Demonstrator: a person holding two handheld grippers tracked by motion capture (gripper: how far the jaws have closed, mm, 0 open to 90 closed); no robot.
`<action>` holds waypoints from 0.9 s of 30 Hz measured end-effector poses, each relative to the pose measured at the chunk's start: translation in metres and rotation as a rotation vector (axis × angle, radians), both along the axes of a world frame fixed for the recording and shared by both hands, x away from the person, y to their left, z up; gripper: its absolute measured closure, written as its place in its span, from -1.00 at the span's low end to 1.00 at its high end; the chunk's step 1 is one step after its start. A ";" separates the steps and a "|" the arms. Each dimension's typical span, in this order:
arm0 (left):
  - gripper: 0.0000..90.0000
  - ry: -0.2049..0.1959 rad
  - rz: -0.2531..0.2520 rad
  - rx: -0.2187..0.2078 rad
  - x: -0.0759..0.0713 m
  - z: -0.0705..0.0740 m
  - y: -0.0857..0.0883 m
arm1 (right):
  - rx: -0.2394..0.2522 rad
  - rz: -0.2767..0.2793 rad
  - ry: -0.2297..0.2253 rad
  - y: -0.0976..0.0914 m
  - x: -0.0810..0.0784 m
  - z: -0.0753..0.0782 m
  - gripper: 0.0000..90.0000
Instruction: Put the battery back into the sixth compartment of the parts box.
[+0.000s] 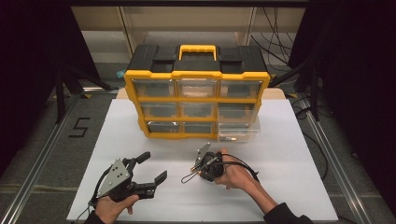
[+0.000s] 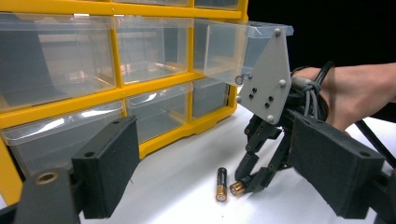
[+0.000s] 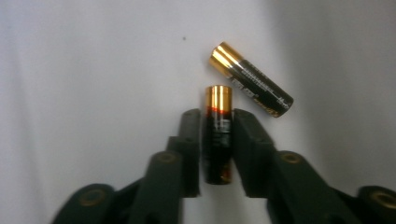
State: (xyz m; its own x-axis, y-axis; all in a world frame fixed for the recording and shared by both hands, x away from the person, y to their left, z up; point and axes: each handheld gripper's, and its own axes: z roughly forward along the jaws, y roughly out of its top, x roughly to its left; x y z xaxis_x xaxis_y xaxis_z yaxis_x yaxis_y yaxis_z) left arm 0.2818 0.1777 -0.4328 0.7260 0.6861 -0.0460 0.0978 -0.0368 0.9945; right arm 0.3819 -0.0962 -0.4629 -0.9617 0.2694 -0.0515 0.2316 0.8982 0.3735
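My right gripper (image 3: 217, 115) points down at the white board and is shut on a black and gold AA battery (image 3: 218, 140), its pads pressing the battery's two sides. A second battery (image 3: 252, 80) of the same kind lies loose on the board just beyond it, slanted. In the left gripper view the loose battery (image 2: 221, 184) lies beside the held battery (image 2: 237, 187) at the right gripper's tips (image 2: 251, 182). In the high view my left gripper (image 1: 154, 166) rests at the front left, open with nothing between its jaws, and the right gripper (image 1: 195, 171) is front centre.
A yellow and black drawer organizer (image 1: 196, 93) with clear drawers stands at the back of the white board (image 1: 289, 186). Its bottom right drawer (image 1: 238, 132) is pulled out toward me. Metal rails run along both sides of the table.
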 end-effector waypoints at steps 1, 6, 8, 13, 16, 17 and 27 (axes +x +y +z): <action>-0.65 0.003 0.003 -0.002 0.000 0.000 0.000 | -0.014 0.002 -0.009 0.001 -0.001 0.000 0.70; -0.65 -0.005 -0.003 -0.006 0.000 0.000 0.000 | -0.004 0.026 -0.021 0.002 -0.004 0.003 0.70; -0.65 -0.002 0.001 -0.003 0.000 0.001 0.000 | -0.009 0.014 -0.050 0.003 -0.007 0.011 0.70; -0.65 -0.005 0.001 0.002 0.000 0.001 0.001 | 0.087 0.053 -0.113 -0.002 -0.016 0.045 0.70; -0.65 -0.001 0.001 0.001 -0.001 0.000 0.001 | 0.139 0.045 -0.199 -0.006 -0.021 0.065 0.70; -0.65 -0.005 0.002 0.001 0.000 0.001 0.001 | 0.153 0.045 -0.210 -0.007 -0.022 0.070 0.70; -0.65 -0.010 -0.005 -0.006 0.000 0.000 0.000 | 0.292 0.004 -0.329 -0.029 -0.031 0.122 0.70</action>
